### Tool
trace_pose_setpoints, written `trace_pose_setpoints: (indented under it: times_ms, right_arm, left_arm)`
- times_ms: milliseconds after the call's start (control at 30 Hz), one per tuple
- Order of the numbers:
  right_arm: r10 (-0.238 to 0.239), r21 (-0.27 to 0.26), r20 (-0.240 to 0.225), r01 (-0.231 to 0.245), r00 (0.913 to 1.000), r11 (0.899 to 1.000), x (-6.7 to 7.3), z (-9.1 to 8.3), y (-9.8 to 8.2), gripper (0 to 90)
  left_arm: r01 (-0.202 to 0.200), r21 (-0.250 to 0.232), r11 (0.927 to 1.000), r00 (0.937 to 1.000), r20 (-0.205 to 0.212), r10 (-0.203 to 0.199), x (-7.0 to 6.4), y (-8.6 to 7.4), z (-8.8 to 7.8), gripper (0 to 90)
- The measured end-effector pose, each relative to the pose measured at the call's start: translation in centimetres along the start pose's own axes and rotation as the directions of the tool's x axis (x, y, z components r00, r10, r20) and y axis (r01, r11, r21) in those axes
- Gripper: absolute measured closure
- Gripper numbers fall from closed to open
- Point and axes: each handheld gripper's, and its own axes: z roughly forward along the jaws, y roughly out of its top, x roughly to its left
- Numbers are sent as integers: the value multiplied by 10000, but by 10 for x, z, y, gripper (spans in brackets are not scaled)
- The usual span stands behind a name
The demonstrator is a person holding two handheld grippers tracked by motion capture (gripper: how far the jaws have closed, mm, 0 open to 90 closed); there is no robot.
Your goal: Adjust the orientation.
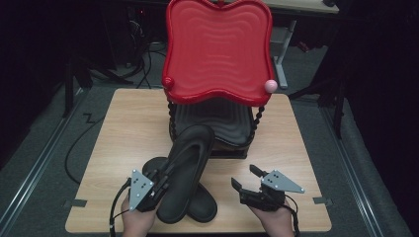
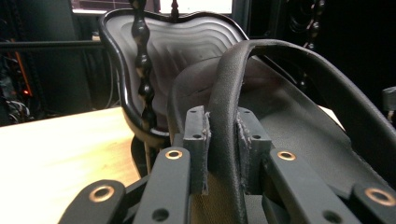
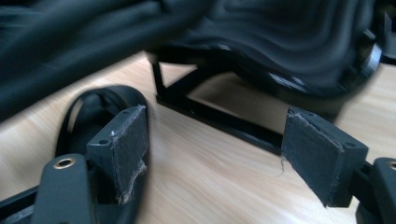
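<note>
High view: the left gripper (image 1: 159,183) is clamped on the strap of a black sandal (image 1: 185,168), lifted and tilted toward the rack (image 1: 217,54) at twelve o'clock, its toe near the black lower shelf (image 1: 230,121). A second sandal (image 1: 202,205) lies flat beneath it at six o'clock. The right gripper (image 1: 245,178) hangs wide, holding nothing. I'd judge one sandal is halfway to the shelf, with the other still to go. The table (image 1: 123,133) is pale wood; grey floor and a dark room surround it.
</note>
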Motion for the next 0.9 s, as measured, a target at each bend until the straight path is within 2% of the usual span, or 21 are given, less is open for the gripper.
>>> trace_pose_setpoints:
  times_ms: [67, 200, 300, 367, 467, 500, 600, 667, 800, 833, 867, 900]
  right_arm:
    - [-140, -100, -11, 140, 9999, 9999, 3, 6, 4, 225]
    - [-9, -360, -121, 5, 9999, 9994, 5, 14, 12, 225]
    - [-36, -502, -170, 27, 9998, 9987, 8, 18, 18, 226]
    - [-66, -642, -242, 50, 9997, 9979, 11, 22, 24, 228]
    - [-185, -820, -349, 156, 9992, 9965, 19, 27, 33, 263]
    - [-282, -984, -442, 238, 9986, 9949, 26, 30, 38, 284]
    - [-362, -1000, -619, 299, 9974, 9945, 32, 35, 42, 296]
    - [-466, -929, -720, 398, 9963, 9949, 41, 45, 45, 339]
    - [-556, -834, -784, 491, 9954, 9953, 43, 56, 44, 403]
    - [-599, -733, -641, 551, 9961, 9958, 44, 62, 43, 472]
    - [-599, -733, -641, 551, 9961, 9958, 44, 62, 43, 472]
    - [-681, -690, -610, 638, 9958, 9956, 42, 66, 42, 518]
  left_arm:
    - [-215, -54, 9998, 9997, -108, 215, -4, 2, 11, 771]
    - [-267, -165, 9995, 9994, -207, 263, -9, 3, 33, 771]
    - [-279, -208, 9994, 9993, -269, 274, -10, 3, 40, 771]
    - [-352, -222, 9991, 9984, -449, 342, -10, 3, 48, 771]
    - [-449, -139, 9989, 9974, -564, 441, -11, 2, 56, 771]
    - [-493, -104, 9987, 9972, -565, 487, -11, 2, 59, 771]
    - [-538, -89, 9985, 9966, -637, 532, -12, 1, 64, 771]
    - [-453, -185, 9988, 9966, -704, 439, -12, 1, 67, 770]
    - [-424, -247, 9988, 9964, -741, 404, -12, 2, 69, 771]
    - [-398, -278, 9988, 9965, -748, 376, -12, 3, 70, 770]
    - [-378, -286, 9989, 9965, -760, 356, -11, 3, 72, 770]
    - [-378, -274, 9989, 9963, -785, 356, -11, 4, 73, 771]
